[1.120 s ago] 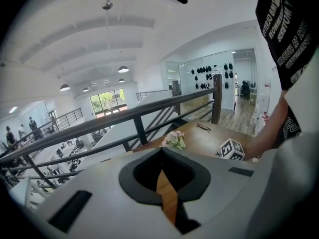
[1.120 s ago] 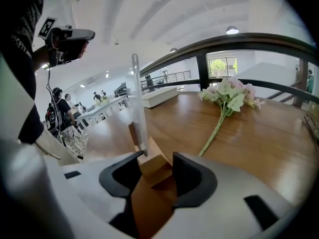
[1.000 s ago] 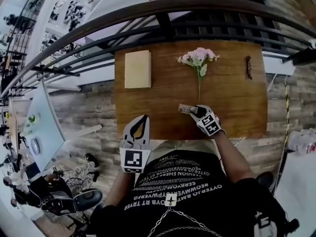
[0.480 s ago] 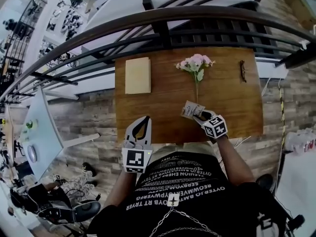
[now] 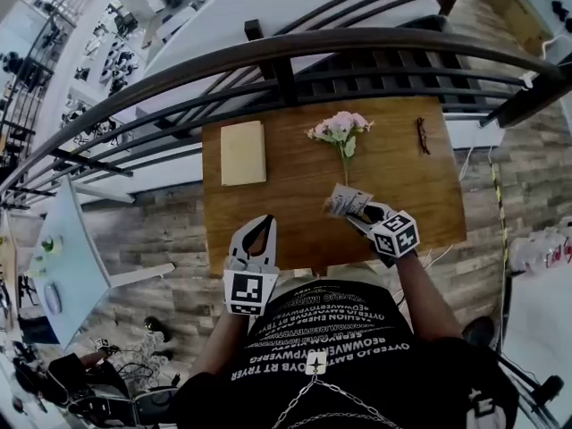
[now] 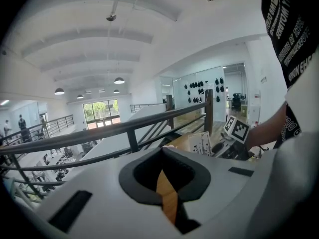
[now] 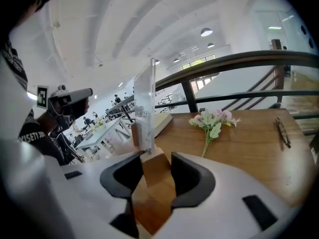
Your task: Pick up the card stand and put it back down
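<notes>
My right claw (image 7: 158,176) pinches the card stand (image 7: 144,103) by its wooden base, so its clear panel stands upright above the table (image 7: 249,143). My left claw (image 5: 264,226) hangs aside, pressed together and empty.

A brown wooden table (image 5: 295,208) fills the middle of the head view, set against a dark curved metal railing (image 5: 375,36) along the top. Grey wood-plank floor (image 5: 161,231) lies at left and right. In the left gripper view, round lamps (image 6: 118,80) hang from a white ceiling (image 6: 149,34) at left, above a bright window (image 6: 102,112).
</notes>
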The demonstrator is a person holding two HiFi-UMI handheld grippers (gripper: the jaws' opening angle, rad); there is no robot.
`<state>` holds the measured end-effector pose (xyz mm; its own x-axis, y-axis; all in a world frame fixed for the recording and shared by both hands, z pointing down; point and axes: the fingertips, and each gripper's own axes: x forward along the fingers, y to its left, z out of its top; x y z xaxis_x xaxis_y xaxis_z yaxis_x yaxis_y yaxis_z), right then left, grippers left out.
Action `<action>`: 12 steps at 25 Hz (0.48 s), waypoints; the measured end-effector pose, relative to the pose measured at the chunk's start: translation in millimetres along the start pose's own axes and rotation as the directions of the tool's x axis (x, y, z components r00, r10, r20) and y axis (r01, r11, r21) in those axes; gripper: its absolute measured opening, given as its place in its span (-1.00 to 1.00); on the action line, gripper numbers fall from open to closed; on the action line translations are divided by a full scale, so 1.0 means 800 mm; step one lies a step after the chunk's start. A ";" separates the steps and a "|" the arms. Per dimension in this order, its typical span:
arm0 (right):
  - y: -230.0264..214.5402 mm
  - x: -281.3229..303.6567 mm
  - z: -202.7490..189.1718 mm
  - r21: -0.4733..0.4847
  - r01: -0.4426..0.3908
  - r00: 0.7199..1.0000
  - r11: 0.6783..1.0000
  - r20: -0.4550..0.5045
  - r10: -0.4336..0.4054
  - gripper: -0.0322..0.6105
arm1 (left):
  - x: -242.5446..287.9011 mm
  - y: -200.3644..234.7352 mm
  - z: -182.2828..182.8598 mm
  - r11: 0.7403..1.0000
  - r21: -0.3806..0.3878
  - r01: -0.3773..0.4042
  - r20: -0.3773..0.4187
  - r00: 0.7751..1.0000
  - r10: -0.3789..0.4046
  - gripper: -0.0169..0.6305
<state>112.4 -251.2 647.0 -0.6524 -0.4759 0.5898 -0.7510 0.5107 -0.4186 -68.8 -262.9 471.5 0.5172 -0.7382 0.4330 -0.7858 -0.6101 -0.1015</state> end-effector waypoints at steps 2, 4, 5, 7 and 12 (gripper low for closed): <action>0.003 -0.010 0.008 0.002 0.008 1.000 1.000 0.007 -0.008 -0.35 | -0.001 -0.001 0.002 1.000 0.002 0.006 0.011 1.000 -0.006 -0.89; 0.008 -0.020 0.013 -0.004 0.017 1.000 1.000 0.011 -0.017 -0.35 | -0.005 -0.002 0.003 1.000 0.002 0.009 0.020 1.000 -0.009 -0.89; 0.012 -0.026 0.018 -0.011 0.019 1.000 1.000 0.016 -0.019 -0.35 | -0.007 -0.002 0.004 1.000 0.001 0.010 0.024 1.000 -0.010 -0.89; 0.021 -0.036 0.028 -0.022 0.019 0.999 1.000 0.034 -0.018 -0.35 | -0.011 -0.001 0.005 1.000 0.000 0.013 0.032 0.999 -0.013 -0.89; 0.044 -0.055 0.048 -0.032 0.019 0.997 0.999 0.082 -0.017 -0.36 | -0.017 -0.001 0.007 1.000 0.003 0.025 0.055 0.998 -0.025 -0.89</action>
<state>110.8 -240.2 580.0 -0.6459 -0.5414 0.5383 -0.7598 0.5243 -0.3844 -73.4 -254.1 460.7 0.5548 -0.7371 0.3859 -0.7715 -0.6294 -0.0929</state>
